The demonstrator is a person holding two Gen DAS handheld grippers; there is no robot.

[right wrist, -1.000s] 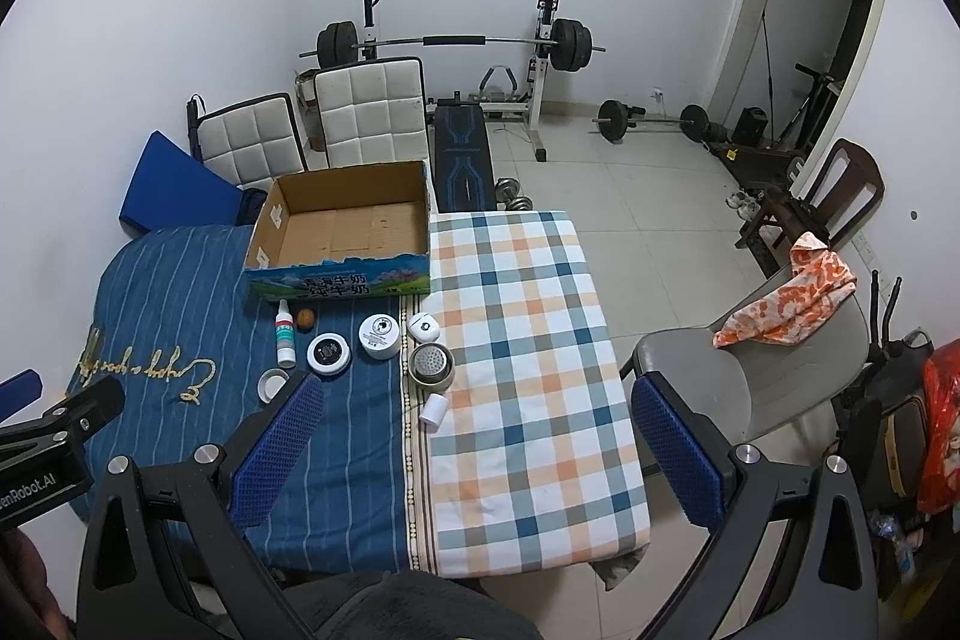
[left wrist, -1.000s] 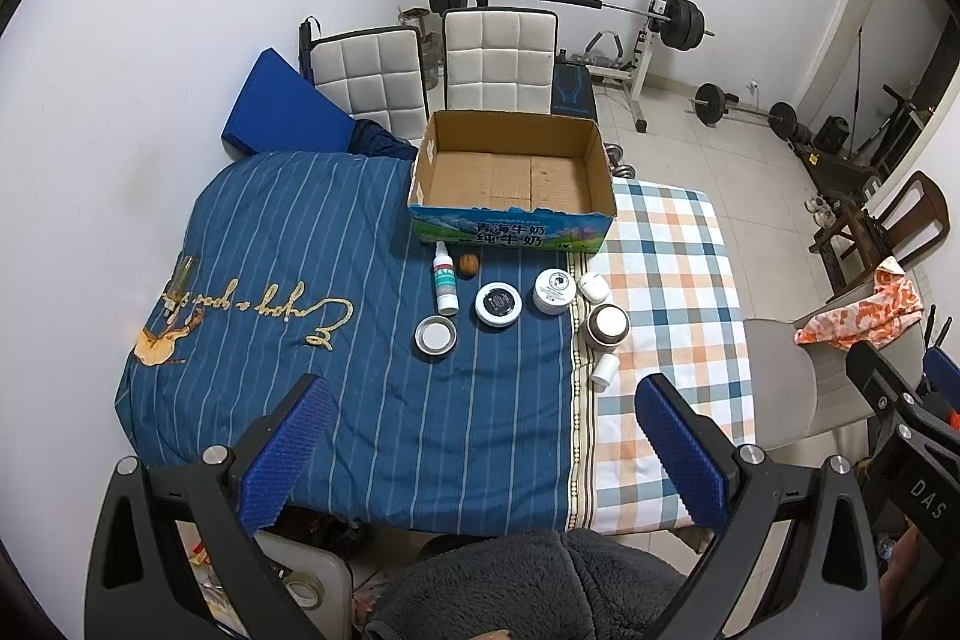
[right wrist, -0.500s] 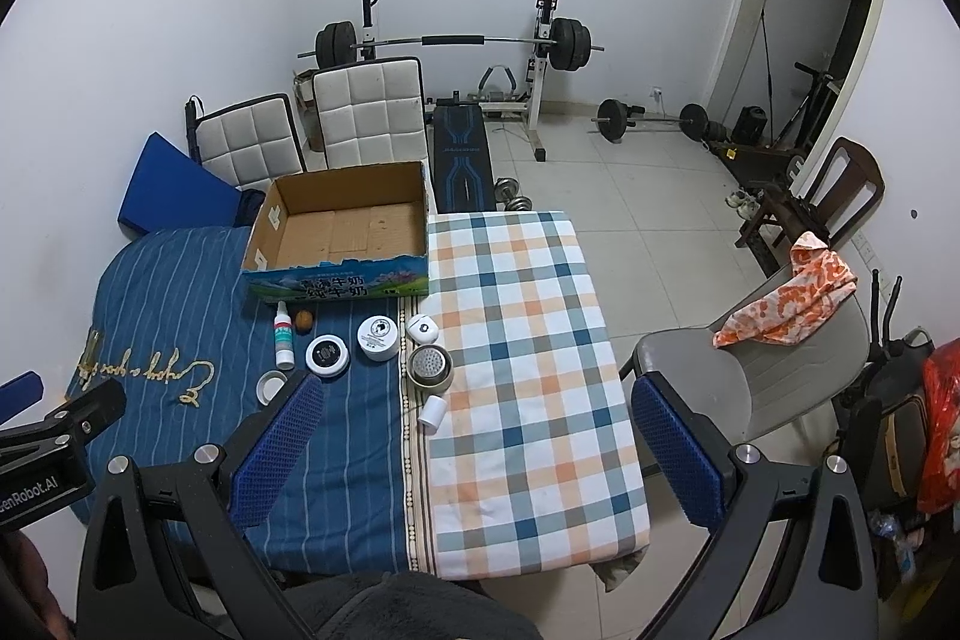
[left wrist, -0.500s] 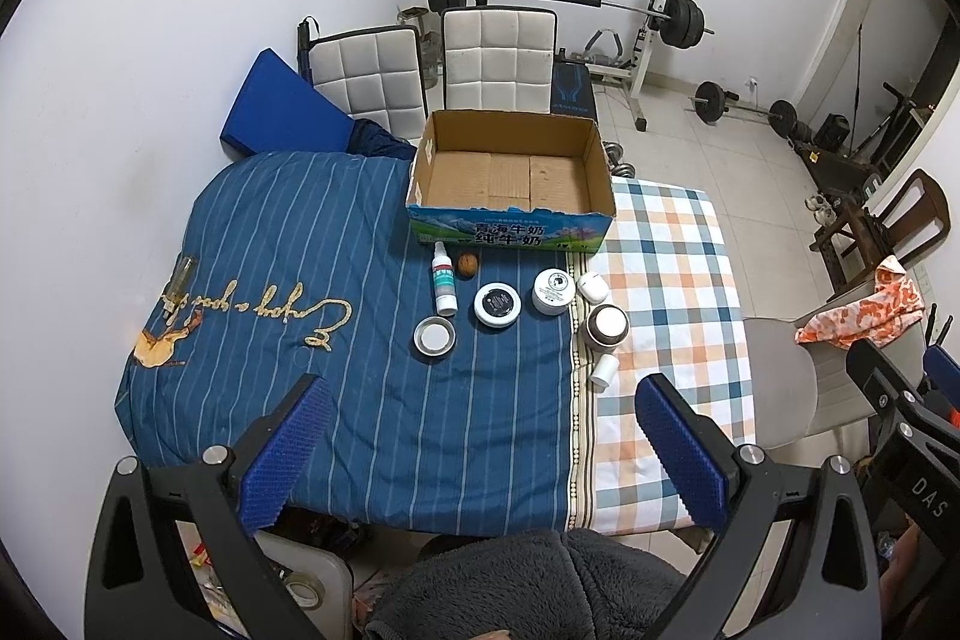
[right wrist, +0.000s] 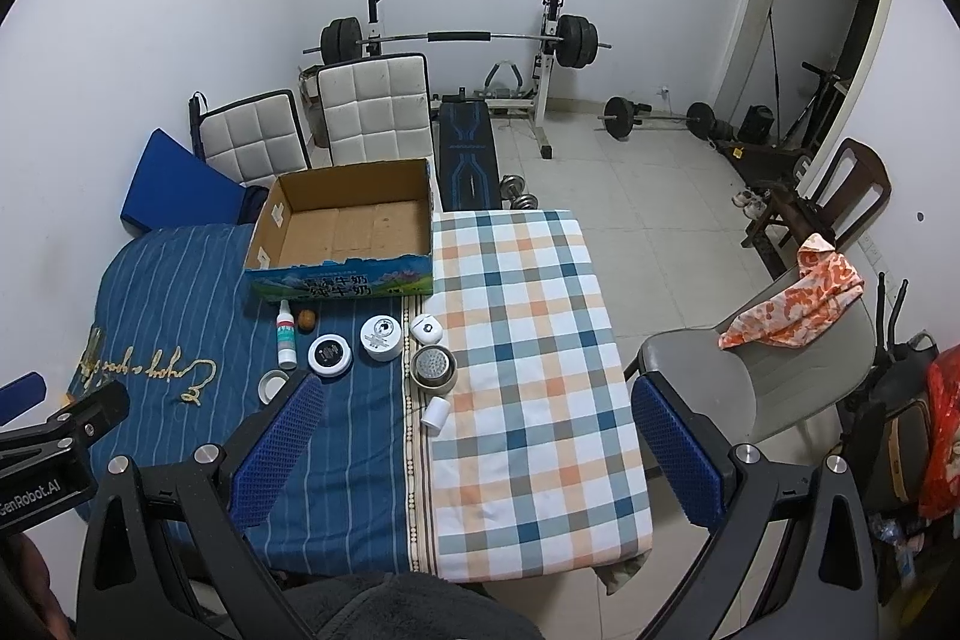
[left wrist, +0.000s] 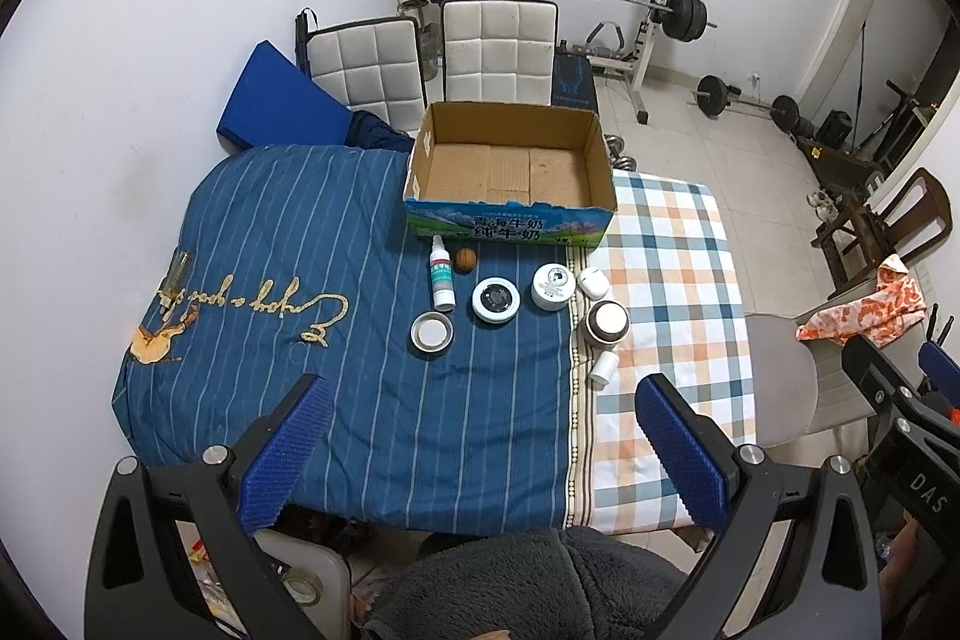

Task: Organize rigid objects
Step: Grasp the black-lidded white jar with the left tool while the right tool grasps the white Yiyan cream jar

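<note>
An empty cardboard box (left wrist: 510,172) (right wrist: 348,232) stands at the far side of the cloth-covered table. In front of it lie a white spray bottle (left wrist: 442,277) (right wrist: 286,334), a small brown ball (left wrist: 466,260), a black-topped round tin (left wrist: 494,299) (right wrist: 329,355), a white round jar (left wrist: 551,286) (right wrist: 381,337), a small white jar (left wrist: 593,282), a metal-lidded dark jar (left wrist: 607,322) (right wrist: 433,369), a small white bottle on its side (left wrist: 603,367) (right wrist: 435,413) and a silver tin (left wrist: 431,333). My left gripper (left wrist: 480,454) and right gripper (right wrist: 474,448) are both open and empty, high above the table's near edge.
The table has a blue striped cloth (left wrist: 270,280) on the left and a checked cloth (right wrist: 528,340) on the right. Two white chairs (left wrist: 432,58) stand behind the box. A grey chair with an orange cloth (right wrist: 792,298) is at the right. Gym weights stand at the back.
Both views have shifted very slightly. The objects on the table have not moved. Both grippers stay open.
</note>
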